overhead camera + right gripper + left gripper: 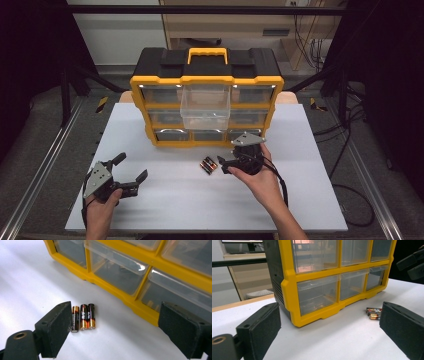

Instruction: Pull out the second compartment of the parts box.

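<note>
White tabletop (pixel 165 210) carries a yellow-and-black drawer organizer (pixel 207 95), its clear middle drawer (pixel 205 106) pulled forward, probably so something can be dropped in. Three AA batteries (pixel 209 164) lie side by side on the tabletop just in front of the organizer's bottom row. The right gripper (pixel 226 164) hovers just beside them, jaws spread wide and empty, seemingly lining up for a pick. The left gripper (pixel 131 173) waits well apart at the near left, jaws also wide and holding nothing, out of the way.
</note>
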`<state>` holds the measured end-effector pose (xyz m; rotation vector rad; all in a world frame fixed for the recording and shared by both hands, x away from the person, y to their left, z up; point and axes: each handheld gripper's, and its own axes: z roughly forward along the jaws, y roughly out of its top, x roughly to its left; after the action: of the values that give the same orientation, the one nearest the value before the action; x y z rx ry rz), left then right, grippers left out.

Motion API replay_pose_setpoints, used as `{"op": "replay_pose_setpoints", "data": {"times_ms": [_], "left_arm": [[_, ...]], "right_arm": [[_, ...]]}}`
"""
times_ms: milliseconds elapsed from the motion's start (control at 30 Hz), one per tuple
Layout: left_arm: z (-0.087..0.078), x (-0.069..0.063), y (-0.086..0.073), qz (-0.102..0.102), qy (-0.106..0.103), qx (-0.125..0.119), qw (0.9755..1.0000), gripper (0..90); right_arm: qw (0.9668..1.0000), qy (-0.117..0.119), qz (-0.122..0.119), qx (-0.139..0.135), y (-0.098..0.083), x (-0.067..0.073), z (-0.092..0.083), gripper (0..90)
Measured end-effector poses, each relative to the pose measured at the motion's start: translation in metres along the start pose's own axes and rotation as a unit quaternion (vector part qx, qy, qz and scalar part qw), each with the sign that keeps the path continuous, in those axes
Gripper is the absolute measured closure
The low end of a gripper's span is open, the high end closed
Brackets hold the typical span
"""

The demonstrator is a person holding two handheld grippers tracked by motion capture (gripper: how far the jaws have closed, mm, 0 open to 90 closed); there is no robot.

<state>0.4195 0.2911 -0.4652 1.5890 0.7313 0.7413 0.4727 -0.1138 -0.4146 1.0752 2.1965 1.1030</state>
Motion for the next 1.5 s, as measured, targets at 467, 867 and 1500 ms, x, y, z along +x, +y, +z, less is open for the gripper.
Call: {"op": "replay_pose_setpoints", "data": {"times_ms": [467,867,1500], "left_arm": [[0.001,0.005,0.0,-0.005,-0.003,-0.005,1.0,3.2],[0.005,-0.002,0.0,0.004,-0.012,0.004,0.9999,3.2],[0.004,-0.002,0.001,0.005,-0.012,0.003,0.9999,3.2]], "right_arm": [[0.9997,0.007,0.014,0.018,-0.005,0.002,0.015,12.8],[0.9995,0.008,0.018,0.023,-0.011,0.0,0.016,11.4],[0.9974,0.04,0.048,0.038,-0.019,0.002,0.041,12.7]]}}
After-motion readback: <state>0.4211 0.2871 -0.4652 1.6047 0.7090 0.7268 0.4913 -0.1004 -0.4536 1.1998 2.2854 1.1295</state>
